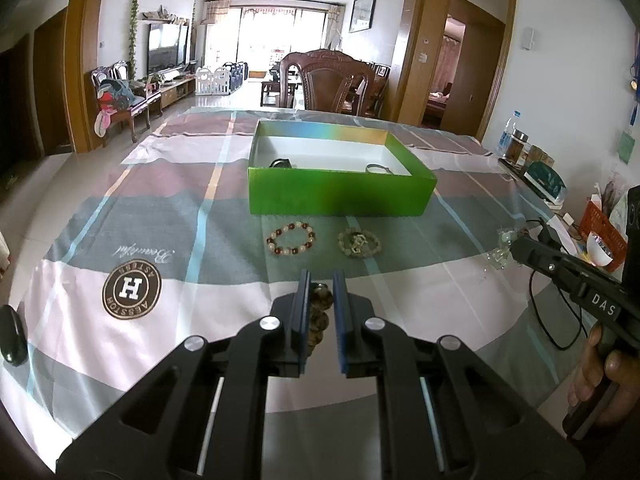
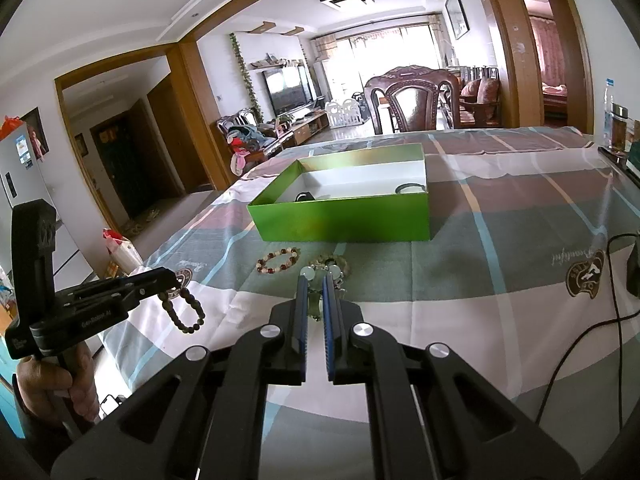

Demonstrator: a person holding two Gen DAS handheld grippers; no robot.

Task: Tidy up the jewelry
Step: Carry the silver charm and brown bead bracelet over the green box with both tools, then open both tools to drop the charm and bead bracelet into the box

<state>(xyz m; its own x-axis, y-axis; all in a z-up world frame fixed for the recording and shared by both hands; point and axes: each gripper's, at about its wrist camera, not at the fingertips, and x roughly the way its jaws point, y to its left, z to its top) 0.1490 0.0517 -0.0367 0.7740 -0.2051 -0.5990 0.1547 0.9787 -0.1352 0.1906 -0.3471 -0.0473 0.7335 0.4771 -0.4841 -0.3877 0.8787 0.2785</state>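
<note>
Left wrist view: both grippers hold bracelets near green box

Left wrist view shows the left gripper (image 1: 321, 280) nearly closed, its fingers (image 1: 303, 292) clamped on a dark bead bracelet (image 1: 320, 312); in the right wrist view it dangles off the worktop (image 2: 520, 208). Right gripper (image 2: 314, 280) nearly closed, pinching a pale bead bracelet (image 2: 308, 271), lifted. Red-and-white bead bracelet (image 1: 291, 238) and a greenish bracelet (image 1: 357, 242) lie side by side on the checked cloth (image 1: 160, 208), just in front of the green box (image 1: 340, 194). Box open, white inside, two dark rings (image 1: 281, 163) (image 1: 378, 169) at its front wall. A hand (image 1: 600, 376) grips the right handle. Wooden chair (image 1: 332, 84) behind the worktop.
</note>
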